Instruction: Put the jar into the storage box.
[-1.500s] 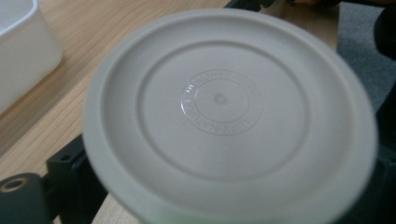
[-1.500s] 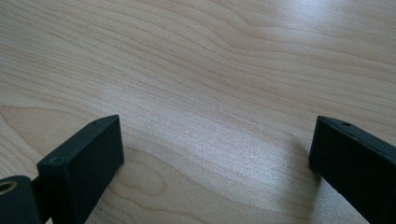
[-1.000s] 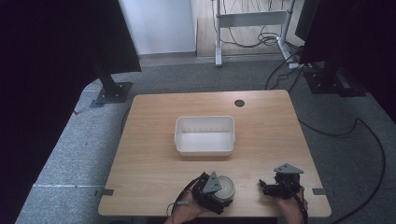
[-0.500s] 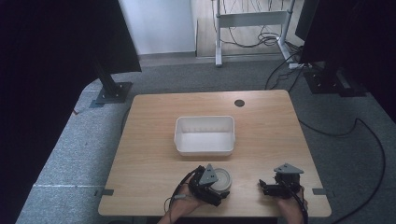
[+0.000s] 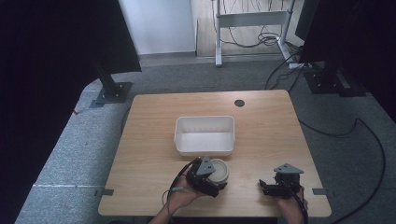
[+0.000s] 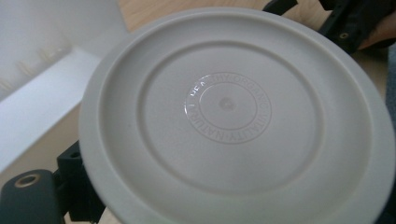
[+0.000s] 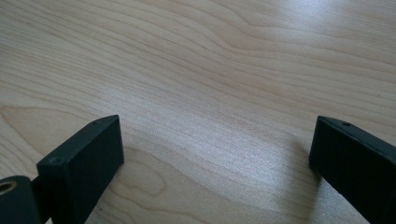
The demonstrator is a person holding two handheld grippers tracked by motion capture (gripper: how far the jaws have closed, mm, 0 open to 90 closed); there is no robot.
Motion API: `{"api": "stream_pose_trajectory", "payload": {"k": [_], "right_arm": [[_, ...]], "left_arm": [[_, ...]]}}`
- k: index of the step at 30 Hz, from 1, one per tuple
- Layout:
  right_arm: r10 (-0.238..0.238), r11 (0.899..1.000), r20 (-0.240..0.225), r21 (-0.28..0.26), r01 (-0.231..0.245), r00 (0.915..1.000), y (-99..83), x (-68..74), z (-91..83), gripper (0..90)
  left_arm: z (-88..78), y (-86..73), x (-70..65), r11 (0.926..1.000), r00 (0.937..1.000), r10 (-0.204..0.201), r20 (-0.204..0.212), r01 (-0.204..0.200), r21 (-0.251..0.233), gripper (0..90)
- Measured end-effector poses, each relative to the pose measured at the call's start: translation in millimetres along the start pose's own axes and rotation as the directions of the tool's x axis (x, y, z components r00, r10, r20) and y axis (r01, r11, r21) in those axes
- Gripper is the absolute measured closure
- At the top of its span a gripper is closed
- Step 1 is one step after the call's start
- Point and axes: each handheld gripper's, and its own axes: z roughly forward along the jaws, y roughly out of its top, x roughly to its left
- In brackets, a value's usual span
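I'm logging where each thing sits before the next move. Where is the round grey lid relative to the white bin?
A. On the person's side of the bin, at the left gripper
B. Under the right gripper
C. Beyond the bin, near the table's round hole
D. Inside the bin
A: the high view shows the round grey lid on the person's side of the white bin, at the left gripper, while the right gripper is apart to the side.

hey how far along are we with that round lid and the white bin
Early stage. The left gripper has the round grey lid at the table's near edge, in front of the white bin, so the pickup looks done. The bin holds nothing yet. The right gripper rests open over bare wood, idle. Probably left: getting the lid into the bin.
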Motion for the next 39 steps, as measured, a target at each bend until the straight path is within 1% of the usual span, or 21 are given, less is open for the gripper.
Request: {"api": "stream_pose_trajectory", "payload": {"k": [4,5,7,12,13,14,15,20,21,26,27,32,35,37,38,39], "right_arm": [[0.0,1.0,0.0,0.0,0.0,1.0,0.0,0.0,0.0,2.7],[0.0,1.0,0.0,0.0,0.0,1.0,0.0,0.0,0.0,2.7],[0.0,1.0,0.0,0.0,0.0,1.0,0.0,0.0,0.0,2.7],[0.0,1.0,0.0,0.0,0.0,1.0,0.0,0.0,0.0,2.7],[0.0,1.0,0.0,0.0,0.0,1.0,0.0,0.0,0.0,2.7],[0.0,1.0,0.0,0.0,0.0,1.0,0.0,0.0,0.0,2.7],[0.0,1.0,0.0,0.0,0.0,1.0,0.0,0.0,0.0,2.7],[0.0,1.0,0.0,0.0,0.0,1.0,0.0,0.0,0.0,2.7],[-0.001,1.0,0.0,0.0,0.001,1.0,0.0,-0.1,0.0,2.7],[0.0,1.0,0.0,0.001,0.0,1.0,0.0,0.0,0.0,2.7],[0.0,1.0,0.0,0.001,0.0,1.0,0.0,0.0,0.0,2.7],[0.001,1.0,0.0,0.001,-0.001,1.0,0.0,0.0,0.0,2.7],[0.001,1.0,0.0,0.001,-0.001,1.0,0.0,0.0,-0.1,2.7],[0.001,1.0,0.0,0.001,-0.001,1.0,0.0,0.0,-0.1,2.7],[0.001,1.0,0.0,0.001,-0.001,1.0,0.0,0.0,-0.1,2.7],[0.0,1.0,0.0,0.001,0.0,1.0,0.0,0.0,-0.1,2.7]], "left_arm": [[-1.6,3.7,8.7,1.0,0.9999,-0.006,-0.016,0.006,0.0,10.0],[-1.6,3.7,8.7,1.0,0.9999,-0.006,-0.016,0.006,0.0,10.0],[-2.0,5.5,13.7,1.0,0.9996,-0.009,-0.026,0.009,-0.001,10.0],[-2.1,8.3,20.5,1.0,0.9991,-0.009,-0.04,0.008,-0.002,10.0],[-2.5,10.1,24.3,0.9999,0.9989,-0.014,-0.044,0.013,-0.007,10.0],[-2.5,10.1,24.3,0.9999,0.9989,-0.014,-0.044,0.013,-0.007,10.1],[-2.9,12.2,28.0,0.9998,0.9988,-0.018,-0.046,0.017,-0.012,10.0],[-3.7,17.1,35.0,0.9997,0.9982,-0.02,-0.056,0.019,-0.016,10.0],[-4.2,19.8,38.7,0.9996,0.9981,-0.023,-0.057,0.022,-0.02,10.0],[-4.3,24.0,45.3,0.9993,0.9975,-0.031,-0.064,0.029,-0.025,10.0],[-3.5,25.5,48.4,0.9993,0.997,-0.03,-0.071,0.028,-0.024,10.0],[-0.3,27.8,54.7,0.9989,0.9959,-0.039,-0.082,0.037,-0.027,10.1],[2.5,29.1,60.0,0.999,0.9946,-0.04,-0.096,0.037,-0.025,10.0],[5.5,30.0,65.7,0.9986,0.9929,-0.048,-0.109,0.045,-0.027,10.0],[5.5,30.0,65.7,0.9986,0.9929,-0.048,-0.109,0.045,-0.027,10.0],[7.6,30.8,69.2,0.9987,0.9917,-0.047,-0.119,0.045,-0.022,10.0]]}}
